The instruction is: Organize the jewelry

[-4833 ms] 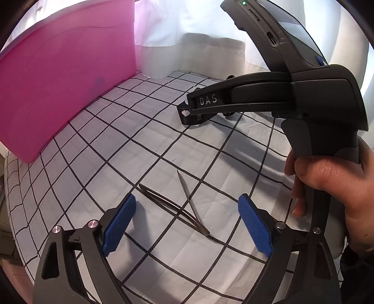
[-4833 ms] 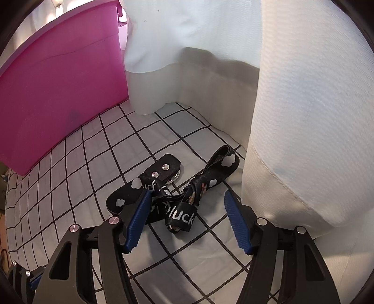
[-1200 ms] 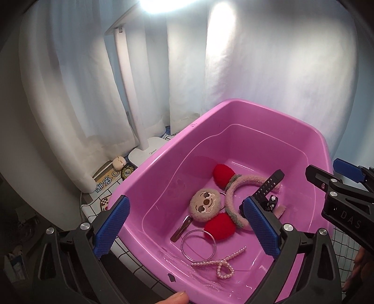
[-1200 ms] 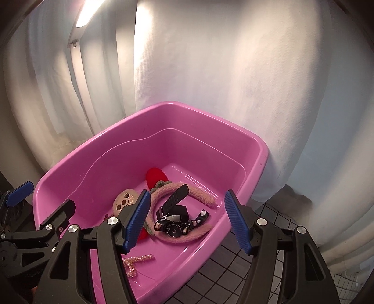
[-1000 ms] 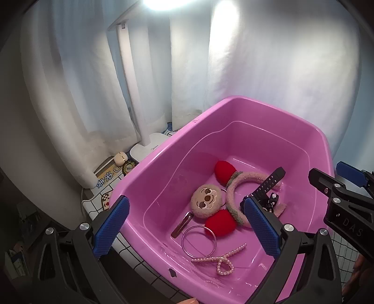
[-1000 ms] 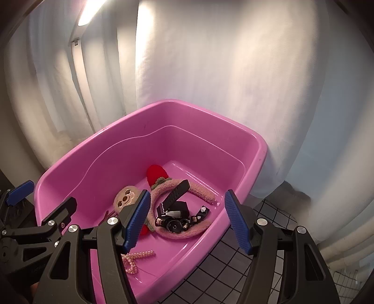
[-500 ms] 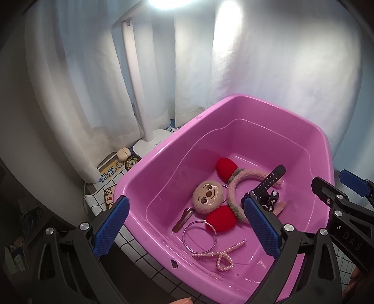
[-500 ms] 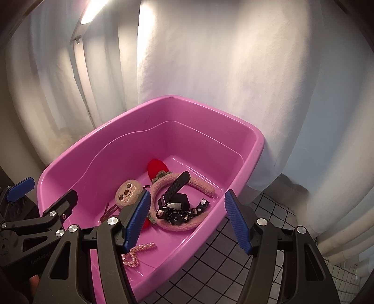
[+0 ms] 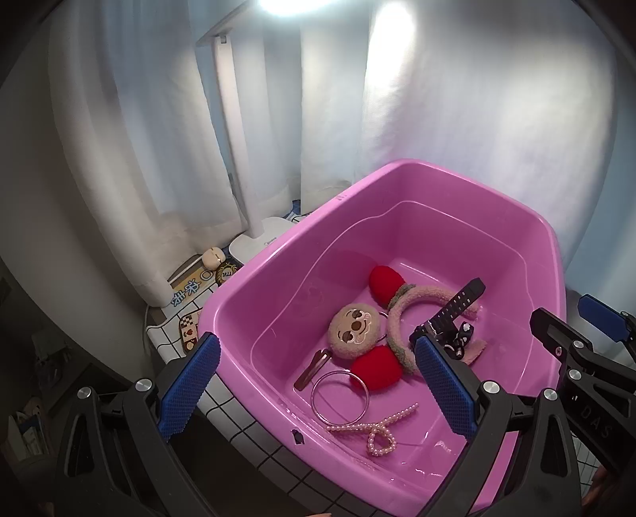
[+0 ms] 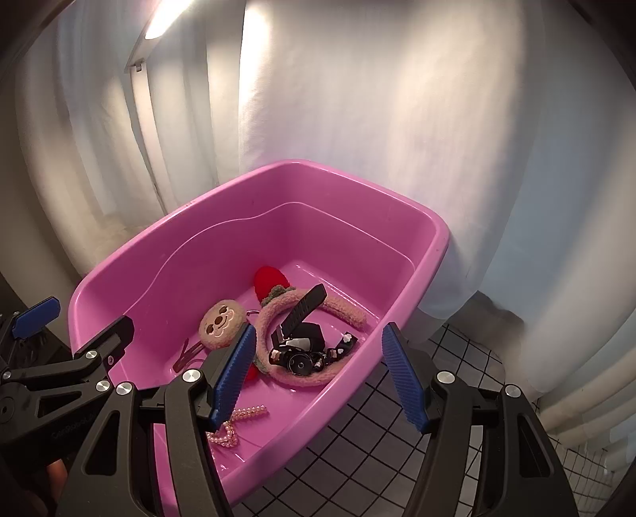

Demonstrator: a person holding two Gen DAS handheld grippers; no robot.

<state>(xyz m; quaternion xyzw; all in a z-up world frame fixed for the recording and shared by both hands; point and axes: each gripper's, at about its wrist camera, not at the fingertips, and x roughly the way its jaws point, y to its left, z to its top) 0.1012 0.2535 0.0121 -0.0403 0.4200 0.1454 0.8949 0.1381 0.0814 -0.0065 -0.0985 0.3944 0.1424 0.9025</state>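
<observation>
Overhead, both tongs hover empty above the pink tub (image 9: 254,294). Left tongs (image 9: 318,387) gape wide; below lie a hair clip (image 9: 313,369), metal ring (image 9: 340,396), pearl strand (image 9: 371,431), plush headband (image 9: 401,314) and black watch (image 9: 453,314). Right tongs (image 10: 324,376) also stand wide. Reaching in now risks snagging the watch strap tangled against the headband, dragging both together.

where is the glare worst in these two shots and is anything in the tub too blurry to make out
Left wrist view: lamp head blows out white at the top edge; pink tub contents stay sharp. Right wrist view: dimmer and warmer, lamp glare smaller; the pearl strand sits partly hidden behind a finger.
</observation>
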